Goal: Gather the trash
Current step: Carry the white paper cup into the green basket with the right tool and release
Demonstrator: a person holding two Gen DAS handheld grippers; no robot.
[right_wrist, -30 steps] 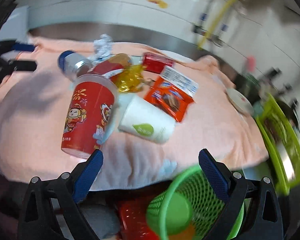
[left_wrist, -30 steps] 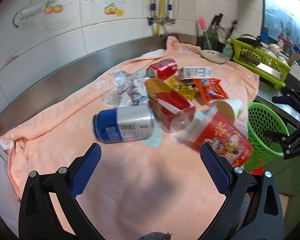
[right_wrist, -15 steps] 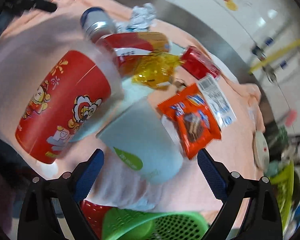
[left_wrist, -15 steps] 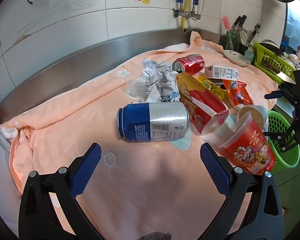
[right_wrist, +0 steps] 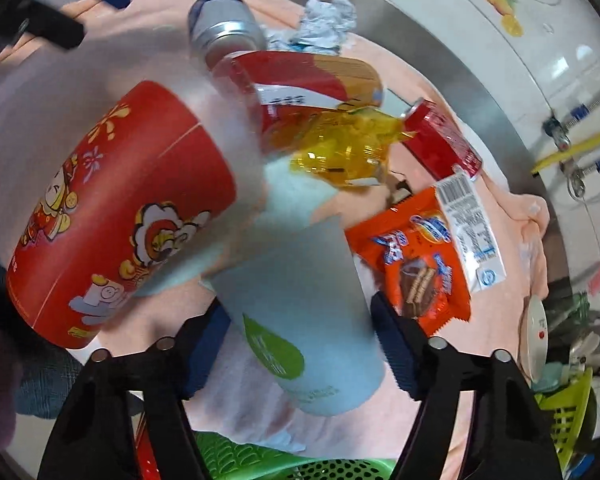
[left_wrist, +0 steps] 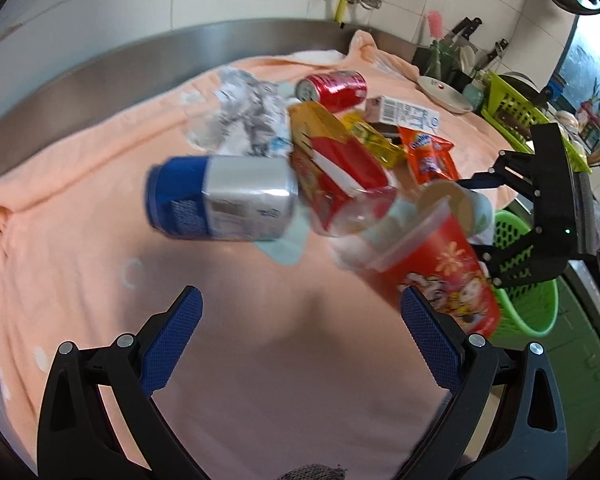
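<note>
A peach cloth [left_wrist: 80, 208] covers the counter, trash heaped toward its far right corner. At its right edge stands a green basket [left_wrist: 536, 312]. The red cartoon cup [right_wrist: 112, 216] lies beside the white paper cup [right_wrist: 300, 320], which the right gripper [right_wrist: 300, 344] straddles, contact unclear. The left gripper [left_wrist: 300, 344] hangs spread wide, short of the blue can [left_wrist: 220, 196]

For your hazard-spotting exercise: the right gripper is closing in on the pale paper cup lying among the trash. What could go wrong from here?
1. The right gripper straddles the paper cup; a hard squeeze could crush the thin wall.
2. The red cup lies against it and near the counter edge, so it might roll off, perhaps missing the green basket.
3. The orange wrapper by the right finger could get pinched too.
</note>
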